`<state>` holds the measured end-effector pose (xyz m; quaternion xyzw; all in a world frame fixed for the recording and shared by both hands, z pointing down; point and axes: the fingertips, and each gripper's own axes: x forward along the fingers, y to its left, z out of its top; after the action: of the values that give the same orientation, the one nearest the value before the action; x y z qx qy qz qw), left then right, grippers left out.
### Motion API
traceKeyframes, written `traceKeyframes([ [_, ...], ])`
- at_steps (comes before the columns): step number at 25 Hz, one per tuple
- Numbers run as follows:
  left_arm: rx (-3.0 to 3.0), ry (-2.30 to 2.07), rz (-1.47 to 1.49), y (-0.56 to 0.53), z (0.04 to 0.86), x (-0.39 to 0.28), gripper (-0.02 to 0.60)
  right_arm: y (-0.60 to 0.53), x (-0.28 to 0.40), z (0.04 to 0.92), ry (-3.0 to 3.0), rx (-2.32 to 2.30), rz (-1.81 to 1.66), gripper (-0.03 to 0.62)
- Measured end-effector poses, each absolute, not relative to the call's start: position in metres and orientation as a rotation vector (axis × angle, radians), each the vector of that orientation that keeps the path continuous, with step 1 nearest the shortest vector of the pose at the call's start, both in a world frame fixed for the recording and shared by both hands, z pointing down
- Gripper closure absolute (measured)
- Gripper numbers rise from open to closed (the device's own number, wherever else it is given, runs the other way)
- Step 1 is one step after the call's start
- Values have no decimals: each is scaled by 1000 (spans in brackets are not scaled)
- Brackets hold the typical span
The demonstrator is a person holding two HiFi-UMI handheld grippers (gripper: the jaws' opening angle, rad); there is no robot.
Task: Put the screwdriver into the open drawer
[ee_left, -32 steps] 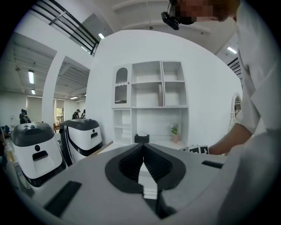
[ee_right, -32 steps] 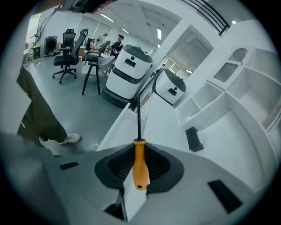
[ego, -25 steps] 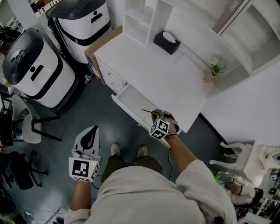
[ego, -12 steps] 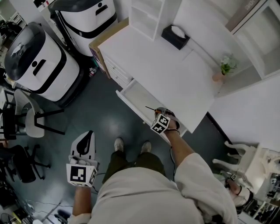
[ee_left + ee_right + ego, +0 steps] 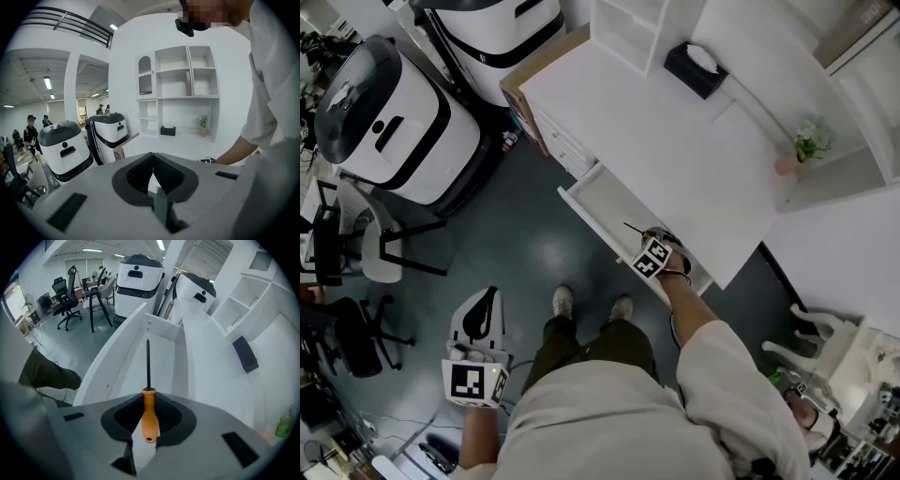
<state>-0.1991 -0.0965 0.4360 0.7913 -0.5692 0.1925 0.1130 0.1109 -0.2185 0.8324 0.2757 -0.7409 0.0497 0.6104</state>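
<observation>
The screwdriver (image 5: 149, 416) has an orange handle and a thin black shaft. My right gripper (image 5: 150, 401) is shut on its handle, and the shaft points down into the open drawer (image 5: 140, 364). In the head view the right gripper (image 5: 645, 238) hangs over the near end of the white drawer (image 5: 584, 208), with the screwdriver (image 5: 630, 228) shaft sticking out over the drawer's inside. My left gripper (image 5: 487, 302) is low at the left, over the floor and far from the desk. In its own view the left gripper (image 5: 152, 164) has its jaws together with nothing between them.
The drawer juts from a white desk (image 5: 675, 141) bearing a black tissue box (image 5: 697, 66) and a small potted plant (image 5: 807, 148). Two white machines (image 5: 394, 122) and a chair (image 5: 375, 246) stand at the left. The person's shoes (image 5: 565, 302) are on the dark floor below the drawer.
My right gripper has sunk closer to the drawer with the screwdriver still in it. The left gripper has dropped a little over the floor.
</observation>
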Motion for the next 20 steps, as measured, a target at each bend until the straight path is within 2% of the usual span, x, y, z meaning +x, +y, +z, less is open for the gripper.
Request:
traceKeyframes([
  [20,2211,-1689,653,-96,462,-211,577,-225,112,902,-1628,620,334,519],
])
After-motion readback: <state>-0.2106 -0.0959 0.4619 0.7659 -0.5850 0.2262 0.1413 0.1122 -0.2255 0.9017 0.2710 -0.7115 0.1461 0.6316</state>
